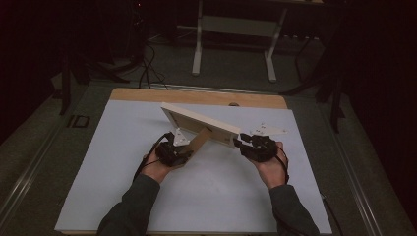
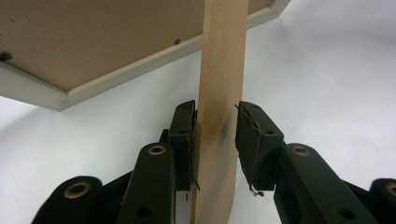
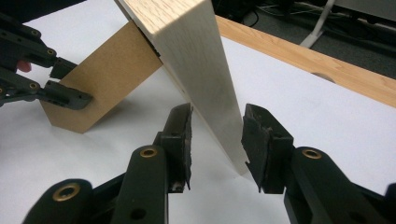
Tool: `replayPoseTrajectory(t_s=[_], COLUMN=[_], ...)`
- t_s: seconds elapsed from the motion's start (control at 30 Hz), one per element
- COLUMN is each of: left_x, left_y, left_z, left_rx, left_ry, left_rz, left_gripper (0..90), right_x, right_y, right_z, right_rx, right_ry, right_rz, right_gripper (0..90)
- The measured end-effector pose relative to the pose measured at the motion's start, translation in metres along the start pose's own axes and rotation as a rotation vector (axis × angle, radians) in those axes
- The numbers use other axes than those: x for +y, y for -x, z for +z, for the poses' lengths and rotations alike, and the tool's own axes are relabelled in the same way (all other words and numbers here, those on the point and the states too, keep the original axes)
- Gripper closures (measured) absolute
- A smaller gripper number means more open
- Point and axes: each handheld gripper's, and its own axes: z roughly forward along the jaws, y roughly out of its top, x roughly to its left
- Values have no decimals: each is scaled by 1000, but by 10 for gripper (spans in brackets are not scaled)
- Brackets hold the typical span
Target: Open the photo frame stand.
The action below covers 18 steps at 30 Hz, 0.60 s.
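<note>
A: Quick status, L to R?

B: Left gripper [image 1: 173,153] sits left of centre in the high view. Its jaws straddle the brown stand [image 2: 219,116]; one pad touches the board, the other stands a bit off it, so open, not clamped yet.

A: And the frame?

B: Frame [image 1: 201,124] is mid-picture, tilted, running from upper left down to lower right over the white table [image 1: 216,196]. The stand hangs off its back toward the lower left.

A: Right side?

B: Right gripper [image 1: 255,146], right of centre, at the frame's lower end. Its jaws sit either side of the wood edge [image 3: 212,93] with gaps both sides, so open too.

A: So how to do it well?

B: I'd say close the right one first to steady the frame, then pinch the stand squarely, low on the board. Swing it out slow; the hinge prob. won't like twist. Keep the frame's bottom edge on the table so nothing slips.
</note>
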Motion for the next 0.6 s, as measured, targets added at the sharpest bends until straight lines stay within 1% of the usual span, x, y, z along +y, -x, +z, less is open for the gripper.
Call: replayPoseTrajectory(t_s=[0.37, 0.53, 0.6], left_x=[-3, -4, -4], left_y=[1, -1, -2], left_z=[-3, -6, -9], left_rx=[-10, -25, -30], left_ry=[4, 23, 31], left_rz=[-5, -26, -25], left_gripper=[650, 620, 613], right_x=[-6, -9, -10], right_y=[2, 6, 7], right_z=[-7, -8, -8], right_rx=[-1, -3, -5], right_ry=[-1, -4, -6], right_rz=[-2, 0, 1], right_gripper=[621, 620, 620])
